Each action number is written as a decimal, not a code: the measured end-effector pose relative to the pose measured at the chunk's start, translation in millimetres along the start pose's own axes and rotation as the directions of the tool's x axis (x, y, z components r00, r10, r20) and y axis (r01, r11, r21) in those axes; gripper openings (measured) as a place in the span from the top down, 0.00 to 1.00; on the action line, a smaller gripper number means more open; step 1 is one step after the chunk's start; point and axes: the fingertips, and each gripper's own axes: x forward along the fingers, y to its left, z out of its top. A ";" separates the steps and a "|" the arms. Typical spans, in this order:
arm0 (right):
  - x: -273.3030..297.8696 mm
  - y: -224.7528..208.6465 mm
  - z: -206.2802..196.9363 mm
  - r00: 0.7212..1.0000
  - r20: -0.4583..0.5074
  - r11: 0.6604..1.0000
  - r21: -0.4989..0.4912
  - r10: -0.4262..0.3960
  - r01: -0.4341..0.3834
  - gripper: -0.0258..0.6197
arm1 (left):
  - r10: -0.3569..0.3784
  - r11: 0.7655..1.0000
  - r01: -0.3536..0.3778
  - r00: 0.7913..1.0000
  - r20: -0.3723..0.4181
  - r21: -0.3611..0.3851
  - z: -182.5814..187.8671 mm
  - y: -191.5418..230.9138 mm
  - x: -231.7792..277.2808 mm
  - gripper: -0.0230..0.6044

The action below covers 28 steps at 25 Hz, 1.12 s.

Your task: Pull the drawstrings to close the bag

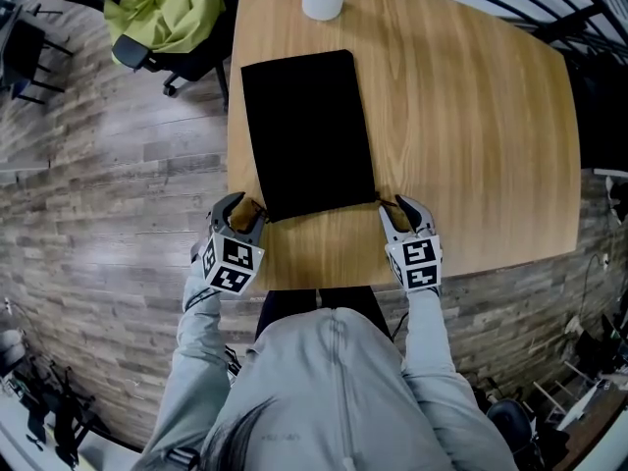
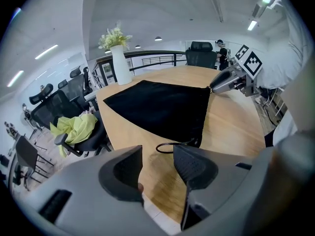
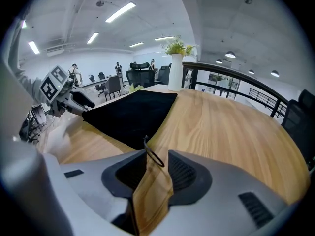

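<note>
Head view: bag [image 1: 309, 130] is noted flat on the table [image 1: 471, 116], long axis near-to-far, with a cord loop [image 2: 172, 146] at each near corner lying ungripped at the tips of the wide-open left gripper [image 1: 242, 207] and right gripper [image 1: 400, 207].

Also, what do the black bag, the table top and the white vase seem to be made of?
Black bag: probably matte fabric; it lies flat and limp and shows no shine. Table top: wood or wood-look laminate, smooth, with pale grain lines. White vase: perhaps glazed ceramic or plastic, smooth and opaque; which one cannot be told.
</note>
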 end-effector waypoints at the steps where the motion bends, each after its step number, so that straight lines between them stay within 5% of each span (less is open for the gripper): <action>1: 1.1 0.5 0.1 1.000 0.002 1.000 0.001 -0.001 0.001 0.77 | -0.004 1.000 0.004 1.000 -0.002 0.017 0.0 -0.8 0.2 0.65; 19: 3.6 -10.6 5.0 0.998 0.020 0.997 0.031 -0.065 0.065 0.83 | -0.008 0.989 0.004 1.000 0.028 0.150 11.5 -7.3 3.3 0.65; 28: 1.8 -13.4 7.1 0.997 0.022 0.996 0.038 -0.080 0.080 0.88 | 0.012 0.945 -0.016 1.000 0.014 0.328 16.5 -14.8 6.8 0.63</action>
